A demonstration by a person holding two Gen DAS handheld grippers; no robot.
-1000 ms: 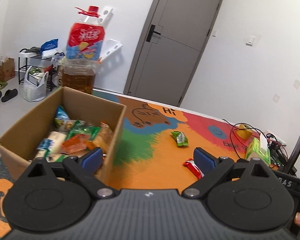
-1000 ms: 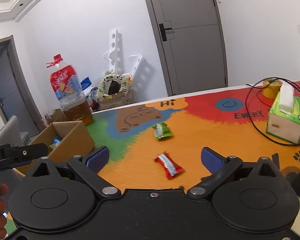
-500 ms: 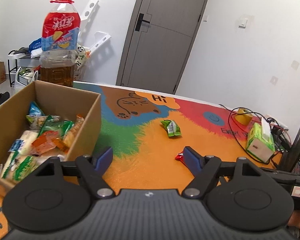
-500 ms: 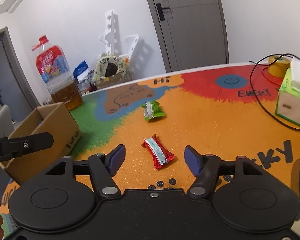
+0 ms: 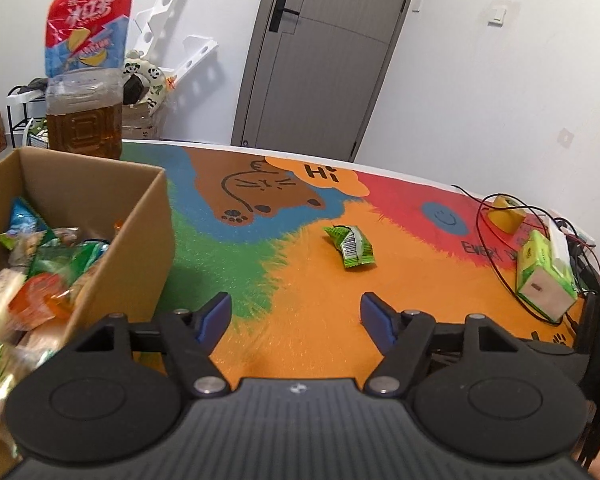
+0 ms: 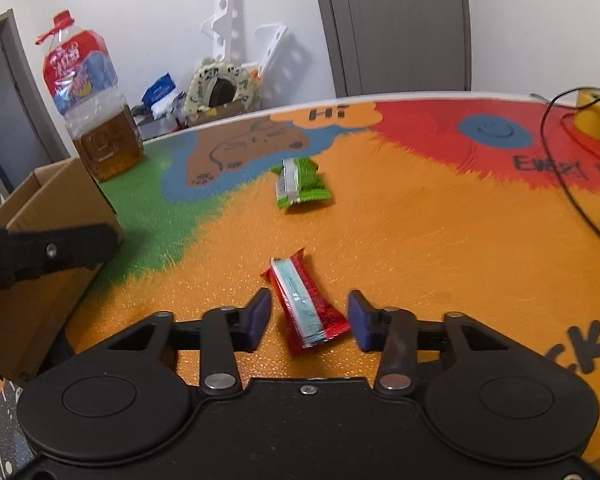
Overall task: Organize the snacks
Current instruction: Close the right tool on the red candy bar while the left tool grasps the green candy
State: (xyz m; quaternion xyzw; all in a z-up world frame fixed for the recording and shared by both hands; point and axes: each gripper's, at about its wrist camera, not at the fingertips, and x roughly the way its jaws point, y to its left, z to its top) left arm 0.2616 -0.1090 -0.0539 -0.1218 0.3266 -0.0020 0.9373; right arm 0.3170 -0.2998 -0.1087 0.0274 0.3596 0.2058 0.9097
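Note:
A red snack bar (image 6: 306,308) lies on the colourful table mat between the blue pads of my right gripper (image 6: 309,320). Its jaws are closing around the bar, with narrow gaps still showing on both sides. A green snack packet (image 6: 300,184) lies farther back on the orange area. In the left wrist view the same green packet (image 5: 350,246) lies ahead of my left gripper (image 5: 296,318), whose jaws are closing with nothing between them. The cardboard box (image 5: 140,240) at the left holds several wrapped snacks.
A big oil bottle (image 5: 86,72) stands behind the box. At the right are a green tissue box (image 5: 544,276), a yellow tape roll (image 5: 508,214) and loose cables (image 5: 496,256). One of the left gripper's fingers (image 6: 48,252) juts in beside the box (image 6: 56,208).
Both grippers have come forward and down toward the table. The right jaws have narrowed around the red bar. The left jaws have narrowed too, and the green packet now lies straight ahead of them.

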